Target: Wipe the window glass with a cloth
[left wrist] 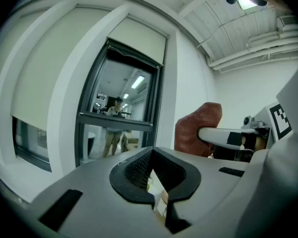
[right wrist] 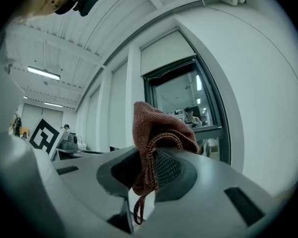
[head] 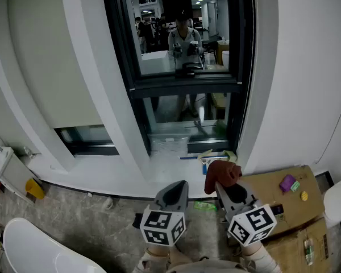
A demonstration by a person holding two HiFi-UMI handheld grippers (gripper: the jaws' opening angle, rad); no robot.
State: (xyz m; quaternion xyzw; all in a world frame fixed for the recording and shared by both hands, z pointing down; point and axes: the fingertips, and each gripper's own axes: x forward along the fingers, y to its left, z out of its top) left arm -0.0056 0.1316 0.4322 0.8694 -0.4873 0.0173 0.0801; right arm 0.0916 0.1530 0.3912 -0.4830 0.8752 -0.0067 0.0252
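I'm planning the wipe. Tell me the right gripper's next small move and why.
Probably raise the right gripper forward toward the dark-framed window glass. Its fingers are shut on the reddish-brown knitted cloth, so the grasp looks done, but the cloth hangs apart from the pane, well below it, and nothing touches the glass.

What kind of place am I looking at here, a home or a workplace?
Probably a workplace, perhaps a lab or office: a tall dark-framed window, cardboard boxes on the floor, and strip lights overhead.
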